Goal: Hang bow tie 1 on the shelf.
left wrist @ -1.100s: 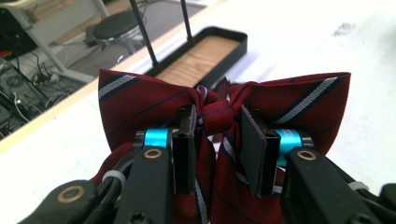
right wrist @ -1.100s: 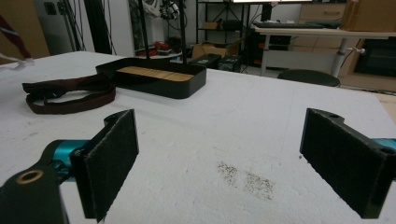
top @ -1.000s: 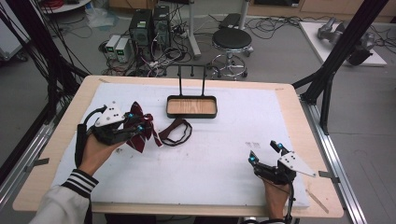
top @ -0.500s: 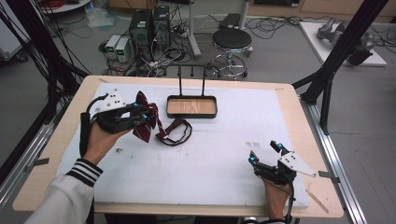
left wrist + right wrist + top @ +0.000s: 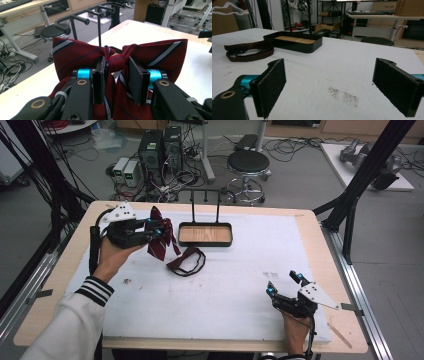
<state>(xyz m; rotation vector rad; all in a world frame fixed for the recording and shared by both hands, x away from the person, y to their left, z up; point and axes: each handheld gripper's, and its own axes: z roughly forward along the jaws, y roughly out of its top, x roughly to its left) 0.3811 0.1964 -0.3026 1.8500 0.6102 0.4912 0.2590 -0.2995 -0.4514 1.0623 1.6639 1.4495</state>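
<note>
While the left gripper (image 5: 159, 230) is clamping its fingers (image 5: 99, 75) on the knot of the maroon striped bow tie (image 5: 161, 236), lifted at upper left, its strap (image 5: 187, 262) is trailing onto the tabletop (image 5: 225, 285) and the right gripper (image 5: 285, 284) is sitting wide open lower right.

White mat (image 5: 235, 285) open between grippers; black tray (image 5: 205, 234) with upright stand (image 5: 205, 202) blocks far centre, strap loop (image 5: 187, 262) lying just before it
</note>
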